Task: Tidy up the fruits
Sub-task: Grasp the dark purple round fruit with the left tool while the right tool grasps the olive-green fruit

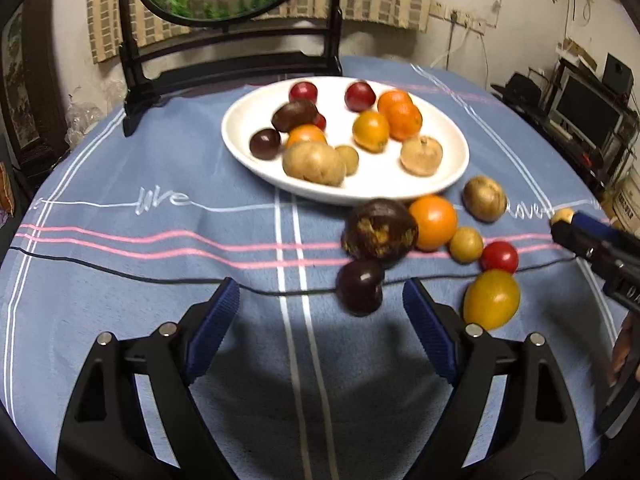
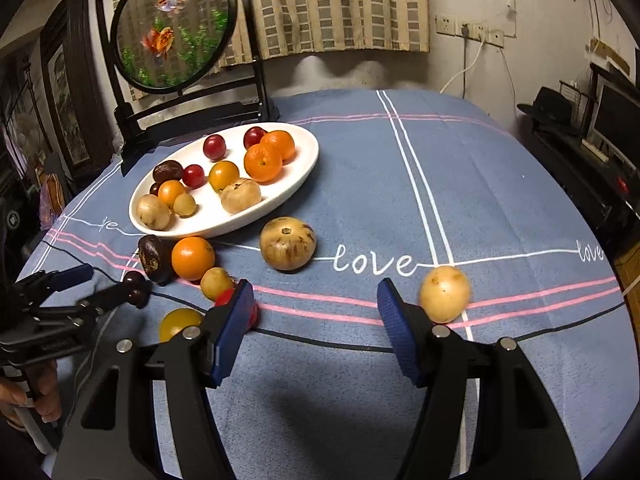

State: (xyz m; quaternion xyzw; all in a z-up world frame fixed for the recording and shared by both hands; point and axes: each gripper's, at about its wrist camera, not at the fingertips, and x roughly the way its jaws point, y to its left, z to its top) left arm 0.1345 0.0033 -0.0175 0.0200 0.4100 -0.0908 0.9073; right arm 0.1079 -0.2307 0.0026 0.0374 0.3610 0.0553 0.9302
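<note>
A white oval plate (image 1: 448, 178) (image 2: 304, 160) holds several fruits: red plums, oranges, tan and dark ones. More fruit lies loose on the blue cloth in front of it: a dark mangosteen (image 1: 378, 234), an orange (image 1: 433, 222) (image 2: 193, 258), a brown round fruit (image 1: 484, 198) (image 2: 287, 243), a red tomato (image 1: 499, 257), a yellow fruit (image 1: 491, 299) and a dark plum (image 1: 360, 286) (image 2: 135, 282). My left gripper (image 1: 320, 320) is open and empty, just left of the dark plum. My right gripper (image 2: 314, 320) is open and empty; a tan fruit (image 2: 445, 294) lies just outside its right finger.
A black-framed round fish picture (image 2: 174, 24) stands behind the plate at the table's back left. The blue striped tablecloth (image 2: 480, 200) covers the round table. Shelves with a monitor (image 2: 616, 120) stand to the right. A thin black cable (image 1: 120, 274) crosses the cloth.
</note>
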